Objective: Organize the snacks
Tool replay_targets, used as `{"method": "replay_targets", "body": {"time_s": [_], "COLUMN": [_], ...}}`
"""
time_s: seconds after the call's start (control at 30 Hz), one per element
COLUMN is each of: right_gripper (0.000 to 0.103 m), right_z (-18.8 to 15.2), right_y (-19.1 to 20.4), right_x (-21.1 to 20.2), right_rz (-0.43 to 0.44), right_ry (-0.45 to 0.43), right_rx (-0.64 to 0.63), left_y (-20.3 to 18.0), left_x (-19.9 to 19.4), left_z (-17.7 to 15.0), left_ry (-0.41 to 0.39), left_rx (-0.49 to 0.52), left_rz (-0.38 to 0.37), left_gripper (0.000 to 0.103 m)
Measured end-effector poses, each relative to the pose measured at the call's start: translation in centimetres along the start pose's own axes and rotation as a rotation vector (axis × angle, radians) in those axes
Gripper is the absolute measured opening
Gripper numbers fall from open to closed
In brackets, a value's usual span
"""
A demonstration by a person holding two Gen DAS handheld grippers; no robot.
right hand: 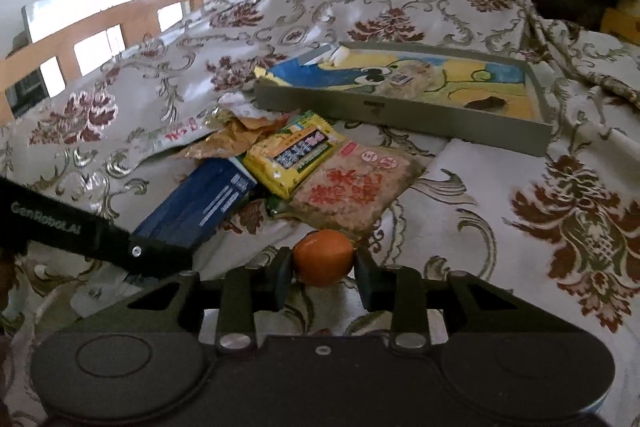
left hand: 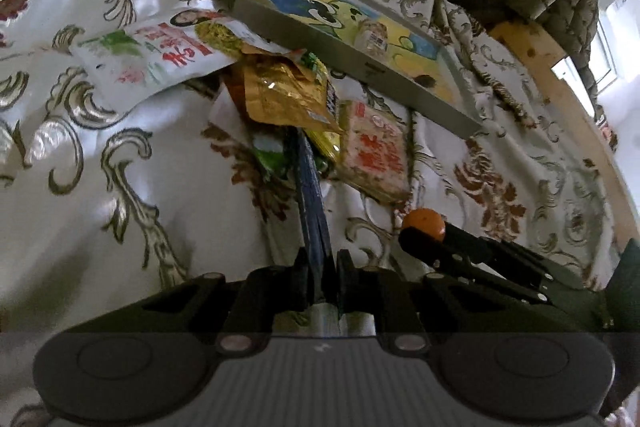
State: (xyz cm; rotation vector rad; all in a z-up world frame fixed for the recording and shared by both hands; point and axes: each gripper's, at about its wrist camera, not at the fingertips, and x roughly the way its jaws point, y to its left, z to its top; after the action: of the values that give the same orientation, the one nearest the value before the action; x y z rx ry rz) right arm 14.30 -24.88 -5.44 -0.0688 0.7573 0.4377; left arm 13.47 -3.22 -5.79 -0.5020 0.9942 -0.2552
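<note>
snacks lay mostly unsorted in a heap on the patterned bedspread [right hand: 500,187], just beside the grey tray [right hand: 400,119]. the tray held little: a small clear-wrapped item [right hand: 404,79] and a dark piece [right hand: 486,103] on its cartoon-printed floor. the left gripper [left hand: 316,227] had its jaws pressed together on the edge of a blue packet [right hand: 200,203], which touched the heap at its far end. the right gripper [right hand: 323,263] pinched an orange fruit [right hand: 324,263] between its pads, near the heap. a yellow packet [right hand: 292,157], a pale rice-cake pack [right hand: 352,191], a gold wrapper [left hand: 280,95] and a white pouch [left hand: 156,55] remained outside, so most sorting appeared left to do.
</note>
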Motion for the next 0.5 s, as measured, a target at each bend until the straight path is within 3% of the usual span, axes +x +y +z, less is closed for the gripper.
{"method": "replay_targets", "body": {"time_s": [0.23,0.5], "right_gripper": [0.035,0.035], "right_z": [0.4,0.8], "right_y": [-1.0,-1.6], "right_x": [-1.8,-2.9], "right_rz": [-0.011,-0.02], "right_ry": [-0.074,-0.14], "right_rx": [0.052,0.071], "left_y": [-0.4,-2.2], "left_x": [-1.5,-2.3], "left_z": [-0.3,-0.2], "left_ry": [0.003,-0.016], "left_rx": [-0.062,-0.043], "left_rz": [-0.072,-0.108], "left_gripper": [0.013,0.013]}}
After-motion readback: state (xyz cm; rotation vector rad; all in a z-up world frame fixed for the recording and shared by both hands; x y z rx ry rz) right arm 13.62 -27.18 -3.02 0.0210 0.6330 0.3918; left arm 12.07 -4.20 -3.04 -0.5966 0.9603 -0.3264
